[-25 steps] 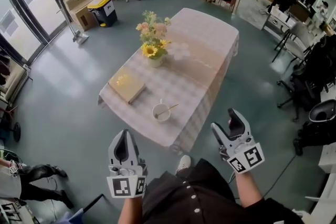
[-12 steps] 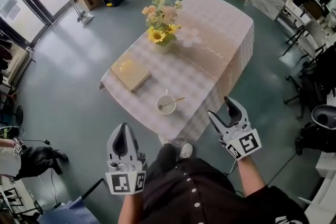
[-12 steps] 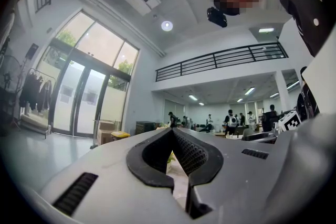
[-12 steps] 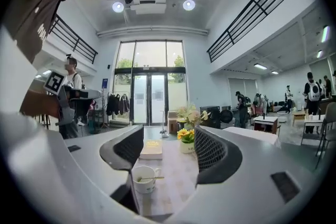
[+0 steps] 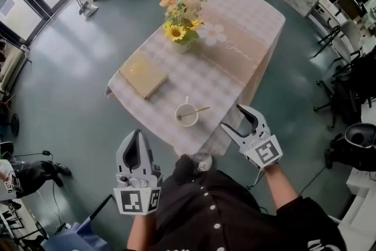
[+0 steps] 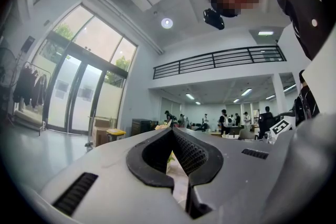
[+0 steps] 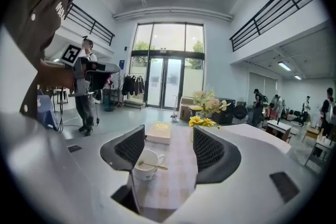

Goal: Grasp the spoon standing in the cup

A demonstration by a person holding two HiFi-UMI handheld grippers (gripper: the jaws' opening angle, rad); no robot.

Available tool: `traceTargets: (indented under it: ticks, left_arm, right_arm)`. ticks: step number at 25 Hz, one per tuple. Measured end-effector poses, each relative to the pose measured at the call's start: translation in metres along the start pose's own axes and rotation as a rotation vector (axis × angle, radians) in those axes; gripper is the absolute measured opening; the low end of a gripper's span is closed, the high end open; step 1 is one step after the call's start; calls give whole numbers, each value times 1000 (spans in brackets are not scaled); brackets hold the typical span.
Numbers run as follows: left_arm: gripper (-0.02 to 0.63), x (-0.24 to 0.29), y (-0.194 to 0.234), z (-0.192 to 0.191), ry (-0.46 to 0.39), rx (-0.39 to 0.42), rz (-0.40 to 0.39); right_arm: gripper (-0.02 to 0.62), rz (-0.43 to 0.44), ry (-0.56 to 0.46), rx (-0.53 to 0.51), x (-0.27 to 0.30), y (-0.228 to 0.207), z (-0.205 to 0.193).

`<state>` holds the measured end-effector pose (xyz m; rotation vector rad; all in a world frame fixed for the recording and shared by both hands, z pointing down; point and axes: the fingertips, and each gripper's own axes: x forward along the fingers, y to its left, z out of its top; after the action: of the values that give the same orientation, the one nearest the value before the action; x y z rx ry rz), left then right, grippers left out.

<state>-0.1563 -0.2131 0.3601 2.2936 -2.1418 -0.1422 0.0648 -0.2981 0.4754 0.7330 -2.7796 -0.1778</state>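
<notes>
The person stands at the near end of the table [image 5: 235,56], a tool in each hand. Neither tool has reached over the cloth yet.

The right gripper [image 5: 233,120] is spread wide and holds nothing. It is tipped inward, so its opening faces the cup [image 5: 187,115], which sits ahead of it and off to its left, a clear gap away. In the right gripper view the cup shows low in front of the left jaw, not centred between the two. The spoon [image 5: 195,110] leans in the cup more than it stands. Its bowl is down inside, and its thin handle slants out over the rim toward the middle of this gripper's opening. I'd say the wide spread is there because the handle is slim and tilted, and a broad mouth forgives a poor line-up.

The left gripper [image 5: 137,141] is closed with nothing in it, its tips meeting. It is held back near the body, with the cup ahead of it and to its right. It looks parked so that it stays clear of the reach.

Farther beyond both tools lie a flat book-like block [image 5: 143,74] and a vase of flowers [image 5: 181,14], well away from the cup. To my eye the grasp has not begun. The right tool would need to swing left to put the handle between its pads.
</notes>
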Motion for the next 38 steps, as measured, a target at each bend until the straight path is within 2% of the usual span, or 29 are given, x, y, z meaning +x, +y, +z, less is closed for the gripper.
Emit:
traceTargets:
  ticks: [8,13,25,33,38]
  left_arm:
    - [9,8,13,-16,39,-27,-7]
    - [9,10,23,-25,53,-40,2]
    - [9,4,41,-50,99,-70,35]
    - [9,9,36,-62,114,-105,15]
    - [9,10,36,-65,120,-119,12]
  right_arm:
    - [261,130,236,-248,45,21,-44]
    - [251,183,269,-426,72,28,-73]
    - [233,341,427,-785,106,47,-143]
    - [185,437,475,-1051,118,58,-179]
    - [117,451,474,-1145,125,58,-187]
